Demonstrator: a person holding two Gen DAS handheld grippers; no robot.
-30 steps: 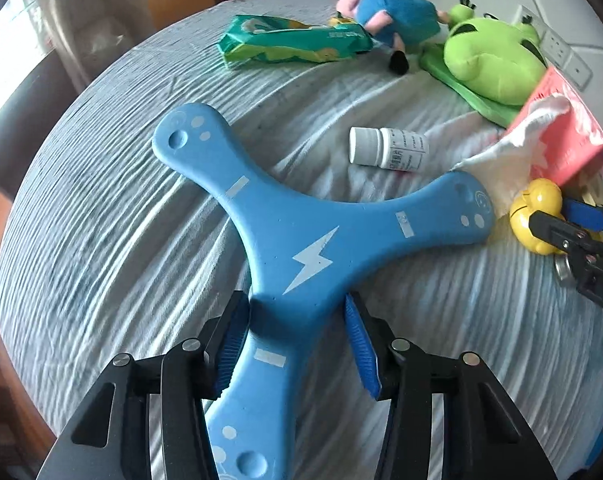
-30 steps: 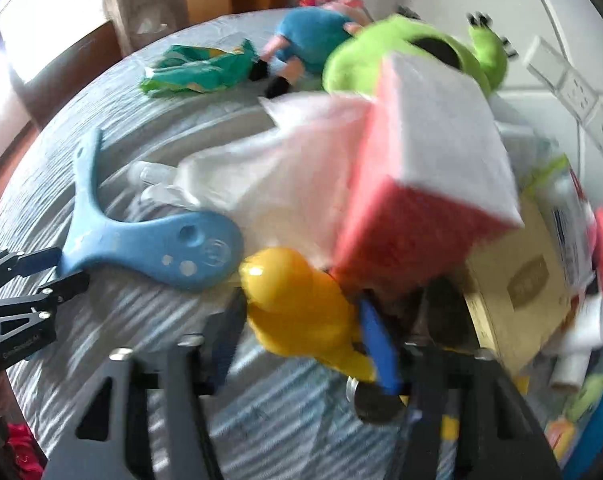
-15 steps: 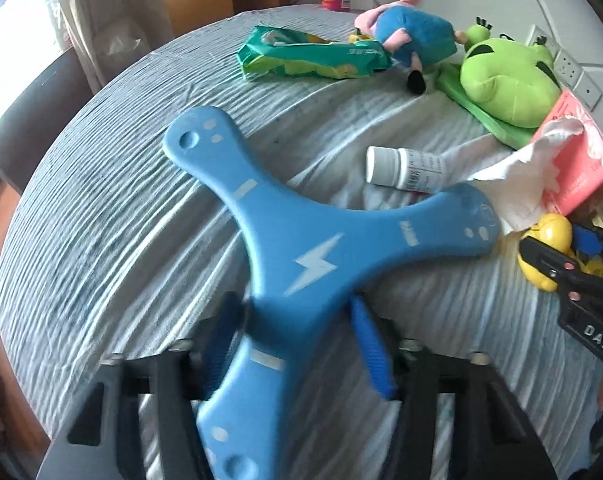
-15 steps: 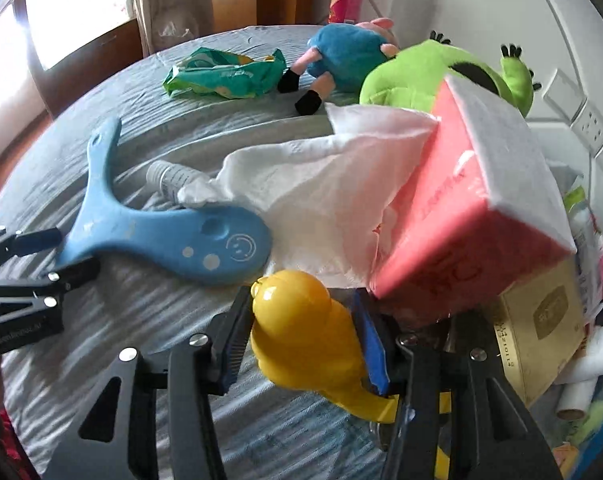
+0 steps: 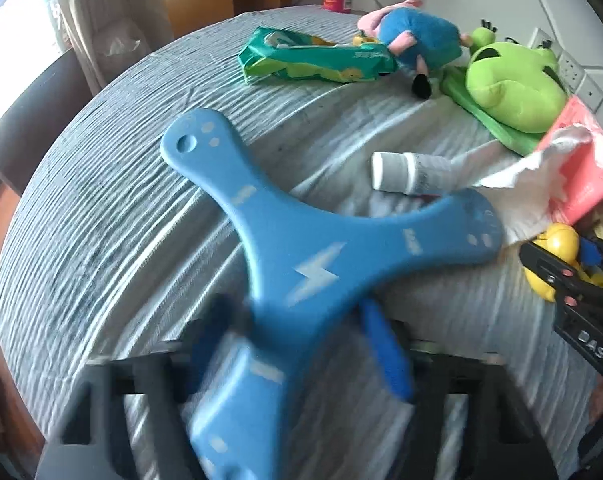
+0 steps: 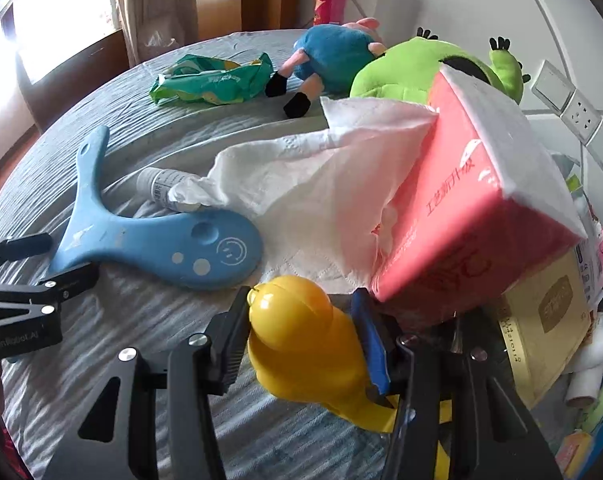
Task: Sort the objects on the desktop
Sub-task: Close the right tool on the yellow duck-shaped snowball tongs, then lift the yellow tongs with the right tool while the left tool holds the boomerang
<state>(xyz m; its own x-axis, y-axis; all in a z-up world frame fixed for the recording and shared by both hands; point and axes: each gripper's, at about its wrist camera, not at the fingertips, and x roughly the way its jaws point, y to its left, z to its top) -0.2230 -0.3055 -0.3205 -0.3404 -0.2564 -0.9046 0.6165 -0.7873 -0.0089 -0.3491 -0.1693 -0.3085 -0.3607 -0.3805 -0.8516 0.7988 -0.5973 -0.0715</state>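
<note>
My left gripper (image 5: 297, 344) is shut on the near arm of a blue three-armed boomerang (image 5: 301, 248) and holds it tilted above the grey cloth; the near part is blurred. The boomerang also shows in the right wrist view (image 6: 153, 240), with the left gripper (image 6: 33, 276) at its left end. My right gripper (image 6: 301, 336) is shut on a yellow duck toy (image 6: 297, 336), low over the cloth beside a pink tissue pack (image 6: 473, 208). The duck (image 5: 557, 256) and right gripper (image 5: 557, 270) show at the right edge of the left wrist view.
A white pill bottle (image 5: 405, 172) lies behind the boomerang. A green snack bag (image 5: 313, 60), a blue-and-pink plush (image 5: 413, 36) and a green plush (image 5: 513, 84) lie at the back. A white tissue (image 6: 313, 184) hangs from the pink pack. Boxes and bottles (image 6: 541, 320) crowd the right.
The left gripper has lifted and tilted the boomerang, its far arms now off the cloth. The right gripper has drawn back a little with the duck still held.
</note>
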